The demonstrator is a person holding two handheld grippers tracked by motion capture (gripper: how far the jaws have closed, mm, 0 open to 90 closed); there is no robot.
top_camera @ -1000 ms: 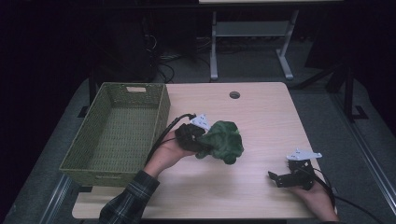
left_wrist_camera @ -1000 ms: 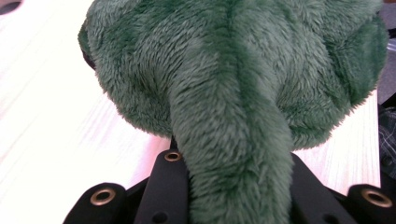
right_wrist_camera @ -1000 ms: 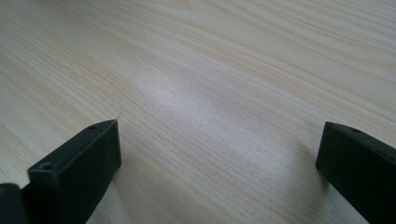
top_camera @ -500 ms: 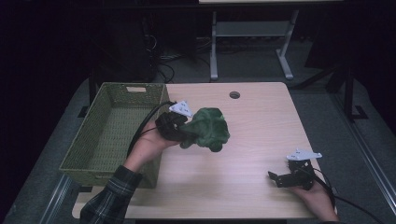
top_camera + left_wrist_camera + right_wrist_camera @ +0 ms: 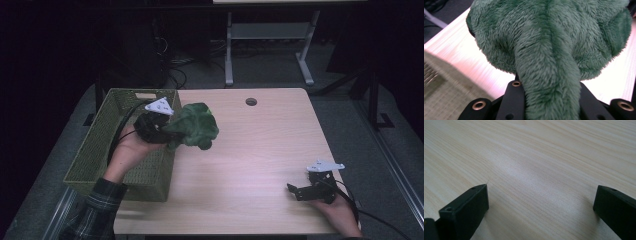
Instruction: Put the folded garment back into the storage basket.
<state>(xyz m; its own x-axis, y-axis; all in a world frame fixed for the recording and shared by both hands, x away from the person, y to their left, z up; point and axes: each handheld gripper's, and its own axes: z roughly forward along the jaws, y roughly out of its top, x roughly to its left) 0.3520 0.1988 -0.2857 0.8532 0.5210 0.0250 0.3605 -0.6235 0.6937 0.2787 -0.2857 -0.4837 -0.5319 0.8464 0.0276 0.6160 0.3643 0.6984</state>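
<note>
A green plush toy (image 5: 194,126) hangs in the air beside the right rim of the green woven basket (image 5: 105,131), above the table. My left gripper (image 5: 167,132) is shut on it. The left gripper view looks along a long furry limb of the plush toy (image 5: 549,50) that runs down between the black jaws. My right gripper (image 5: 296,191) rests at the near right of the table, open; the right gripper view has nothing but bare wood between its fingers (image 5: 469,207).
The wooden table (image 5: 260,150) has a round cable hole (image 5: 251,101) near its far edge. The basket stands at the table's left edge. A metal stand (image 5: 265,35) and cables lie on the dark floor beyond.
My left gripper has carried the plush toy up and to the left, from the middle of the table to the basket's right rim. The right gripper has stayed put.
</note>
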